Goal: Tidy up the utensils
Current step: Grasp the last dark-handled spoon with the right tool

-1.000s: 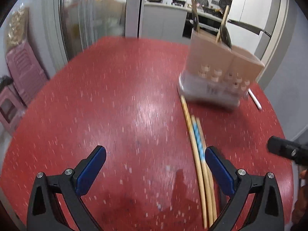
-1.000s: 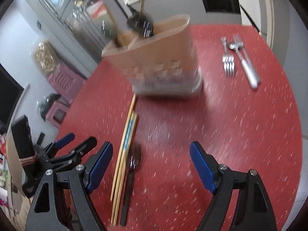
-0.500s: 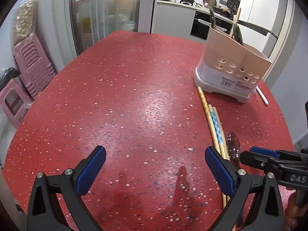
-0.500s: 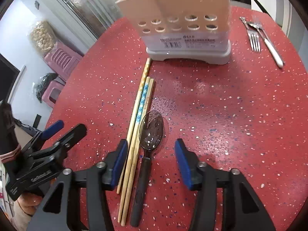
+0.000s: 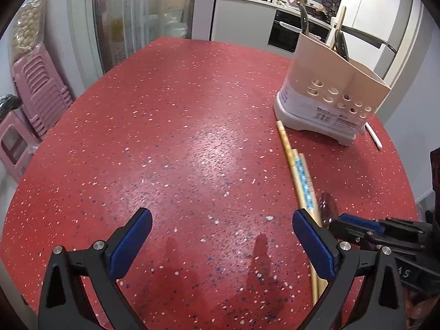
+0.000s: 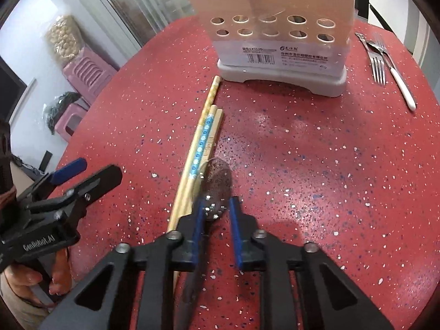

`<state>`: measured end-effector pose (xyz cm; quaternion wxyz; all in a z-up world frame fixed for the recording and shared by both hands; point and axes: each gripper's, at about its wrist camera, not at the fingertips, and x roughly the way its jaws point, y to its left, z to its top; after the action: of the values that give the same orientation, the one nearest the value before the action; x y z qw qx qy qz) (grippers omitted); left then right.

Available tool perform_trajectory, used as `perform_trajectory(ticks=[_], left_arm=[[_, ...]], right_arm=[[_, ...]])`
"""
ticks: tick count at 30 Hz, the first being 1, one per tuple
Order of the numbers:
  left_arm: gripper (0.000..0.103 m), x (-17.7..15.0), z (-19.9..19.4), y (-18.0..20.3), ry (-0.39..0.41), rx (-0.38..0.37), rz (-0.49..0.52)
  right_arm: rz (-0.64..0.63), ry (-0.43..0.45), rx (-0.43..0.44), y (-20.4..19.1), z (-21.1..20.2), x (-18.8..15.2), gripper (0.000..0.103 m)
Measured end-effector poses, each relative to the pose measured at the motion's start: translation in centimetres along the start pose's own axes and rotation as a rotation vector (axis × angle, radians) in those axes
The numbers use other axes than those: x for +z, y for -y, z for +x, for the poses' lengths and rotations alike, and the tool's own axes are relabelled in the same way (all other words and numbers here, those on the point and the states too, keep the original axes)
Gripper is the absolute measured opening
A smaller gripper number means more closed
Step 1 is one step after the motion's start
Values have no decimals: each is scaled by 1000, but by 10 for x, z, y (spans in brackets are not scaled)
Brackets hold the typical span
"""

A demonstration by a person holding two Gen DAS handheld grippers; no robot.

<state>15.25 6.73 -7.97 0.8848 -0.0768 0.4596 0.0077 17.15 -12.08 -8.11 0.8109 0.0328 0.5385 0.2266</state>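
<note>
A beige utensil holder [image 6: 277, 24] with round holes stands on the red table, also in the left wrist view [image 5: 330, 93], with utensils standing in it. Three chopsticks [image 6: 202, 143] lie in front of it, also in the left wrist view [image 5: 298, 176]. A dark spoon [image 6: 217, 181] lies beside them. My right gripper [image 6: 216, 209] straddles the spoon's bowl, its jaws narrowed around it with a small gap on the right. My left gripper [image 5: 220, 236] is open and empty over bare table, left of the chopsticks.
A fork [image 6: 378, 63] and a white-handled utensil [image 6: 401, 88] lie right of the holder. Pink stools [image 5: 35, 90] stand off the table's left edge. The red table's [image 5: 178, 137] near edge curves around both grippers.
My right gripper has moved forward and down over the spoon and its jaws have narrowed around the bowl. The left gripper has stayed open, shifting only slightly.
</note>
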Motion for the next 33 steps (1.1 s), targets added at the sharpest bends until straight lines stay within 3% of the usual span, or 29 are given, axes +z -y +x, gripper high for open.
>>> perform_trajectory(ticks=[5, 13, 15, 17, 19, 28, 30, 31, 33], left_arm=[[103, 6, 6, 4, -18, -13, 6], [103, 10, 8, -4, -25, 0, -18], [103, 9, 7, -7, -24, 1, -22], [103, 9, 7, -8, -24, 2, -23], [103, 8, 5, -10, -21, 5, -24], [103, 5, 3, -11, -18, -5, -24], [103, 5, 3, -10, -19, -12, -25], [103, 5, 3, -10, -21, -14, -25], [103, 6, 3, -9, -27, -20, -26]], right_arm=[[-5, 4, 5, 4, -1, -2, 8], [-14, -32, 17, 4, -4, 1, 10], [-42, -36, 1, 2, -6, 0, 16], [-66, -43, -8, -2, -7, -3, 35], [-95, -48, -31, -6, -9, -8, 38], [-259, -80, -217, -32, 0, -13, 38], [-250, -73, -209, -33, 1, -10, 31], [-243, -65, -206, -33, 1, -8, 17], [-217, -57, -193, -28, -2, -4, 12]])
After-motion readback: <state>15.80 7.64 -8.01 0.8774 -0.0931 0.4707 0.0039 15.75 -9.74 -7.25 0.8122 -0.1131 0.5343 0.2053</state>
